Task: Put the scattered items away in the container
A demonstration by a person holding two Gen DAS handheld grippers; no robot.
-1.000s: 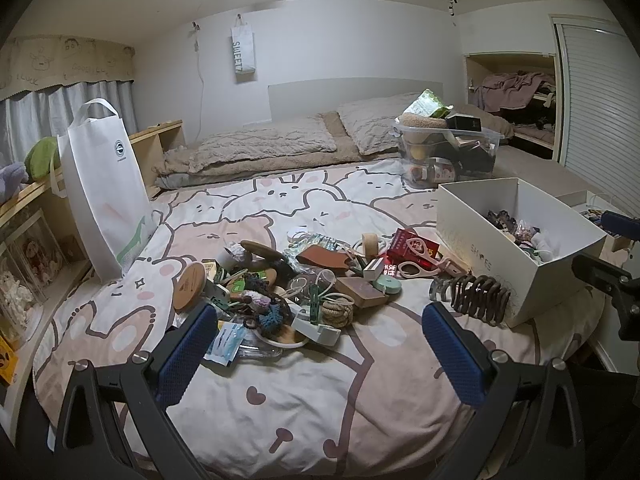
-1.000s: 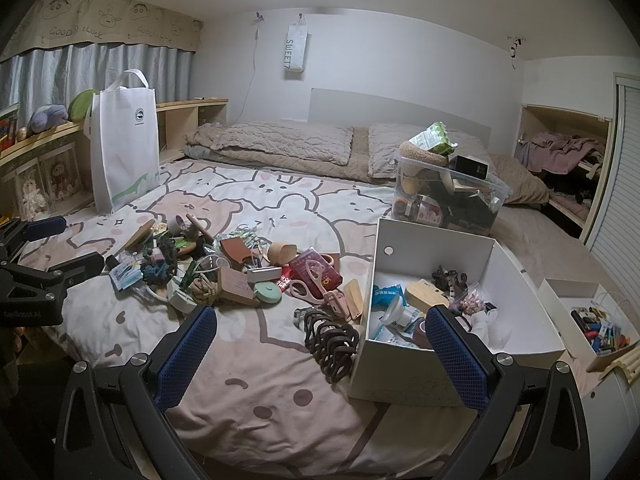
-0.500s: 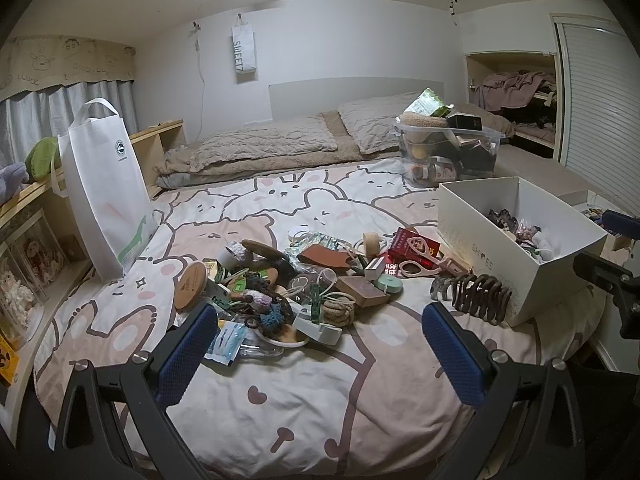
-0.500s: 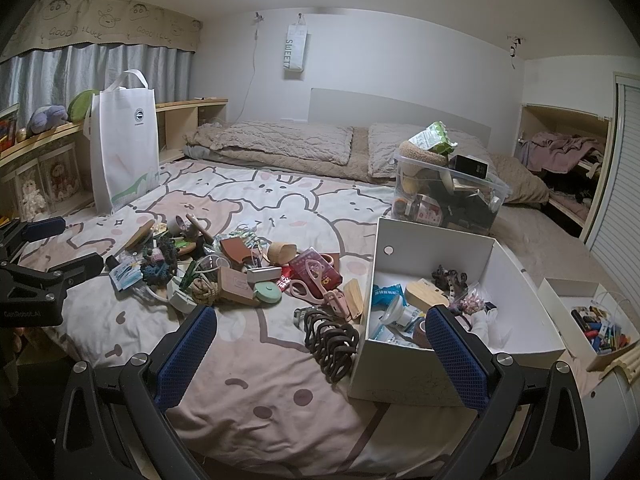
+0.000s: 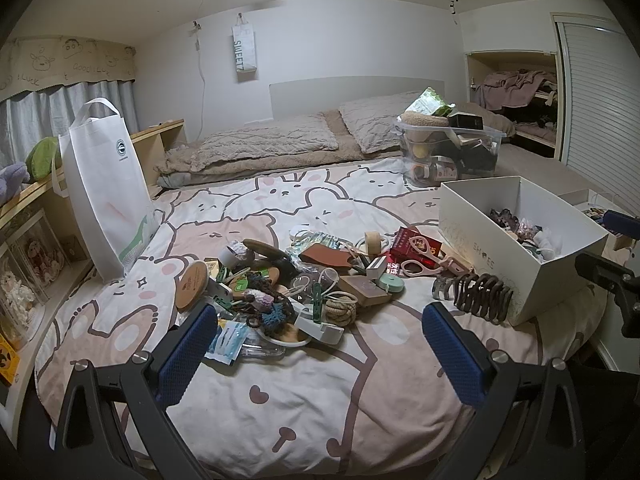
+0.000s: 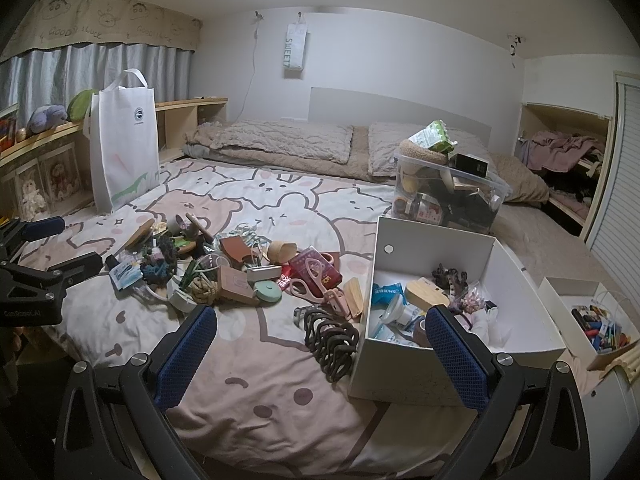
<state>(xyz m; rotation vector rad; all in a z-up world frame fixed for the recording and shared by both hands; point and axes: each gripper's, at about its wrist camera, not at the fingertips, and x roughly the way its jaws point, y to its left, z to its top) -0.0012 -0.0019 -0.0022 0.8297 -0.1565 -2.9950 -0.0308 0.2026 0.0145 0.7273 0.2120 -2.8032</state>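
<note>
Both tools hang above the near edge of the bed (image 5: 280, 412), empty. The left tool (image 5: 320, 344) has its blue pads spread wide with nothing between them; the right tool (image 6: 320, 346) is spread just the same, released.

The scattered items (image 5: 304, 280) sit in a heap in the middle of the cartoon-print cover — a round wooden lid (image 5: 193, 285), a coil of rope (image 5: 340, 307), a mint-green round case (image 5: 391, 282), pink scissors (image 5: 420, 265) lying over a red packet (image 5: 412, 242). A dark claw hair clip (image 6: 330, 340) lies apart from the heap, just beside the container's near wall.

The container, a white shoe box (image 6: 472, 256), stands on the right side of the bed, open-topped and already holding small things. Behind it sits a clear plastic bin (image 6: 448, 196), stuffed full. A white tote bag (image 5: 102, 192) stands upright at the left edge.
</note>
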